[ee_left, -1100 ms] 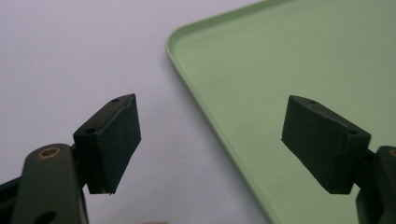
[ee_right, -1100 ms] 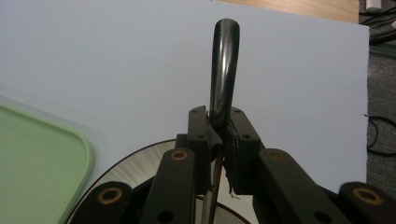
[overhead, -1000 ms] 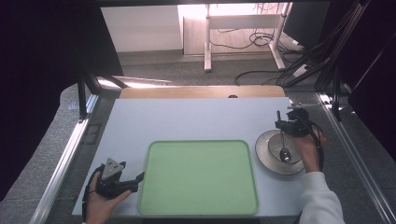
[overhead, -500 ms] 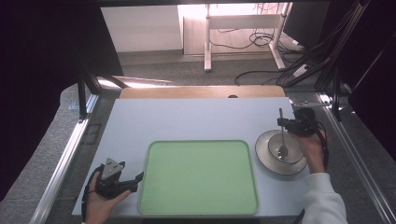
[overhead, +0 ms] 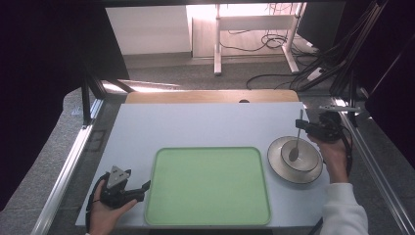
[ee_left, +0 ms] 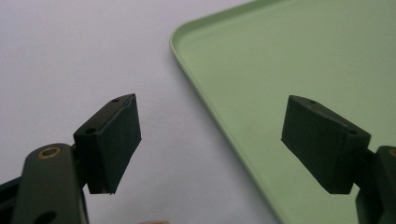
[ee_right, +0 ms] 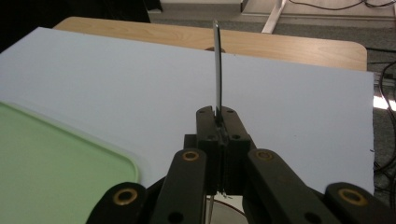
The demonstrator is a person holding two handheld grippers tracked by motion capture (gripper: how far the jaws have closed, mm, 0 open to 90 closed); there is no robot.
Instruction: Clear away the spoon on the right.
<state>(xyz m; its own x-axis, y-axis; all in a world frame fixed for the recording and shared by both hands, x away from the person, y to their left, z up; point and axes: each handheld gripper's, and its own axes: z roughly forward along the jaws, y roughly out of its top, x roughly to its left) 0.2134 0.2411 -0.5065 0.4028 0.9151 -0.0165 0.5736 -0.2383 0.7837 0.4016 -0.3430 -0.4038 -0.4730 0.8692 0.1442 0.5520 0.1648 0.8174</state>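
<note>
The right gripper (overhead: 309, 128), its jaws having just closed on the spoon (overhead: 295, 143), is lifting it upright out of the bowl (overhead: 298, 159), likely bound for the green tray (overhead: 208, 186), while the left gripper (overhead: 142, 188) is waiting with jaws apart.

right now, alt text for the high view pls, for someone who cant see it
The right gripper is shut on a spoon whose bowl hangs over the bowl on a grey plate at the table's right. An empty green tray lies in the middle, and the left gripper rests open beside its left edge.
</note>
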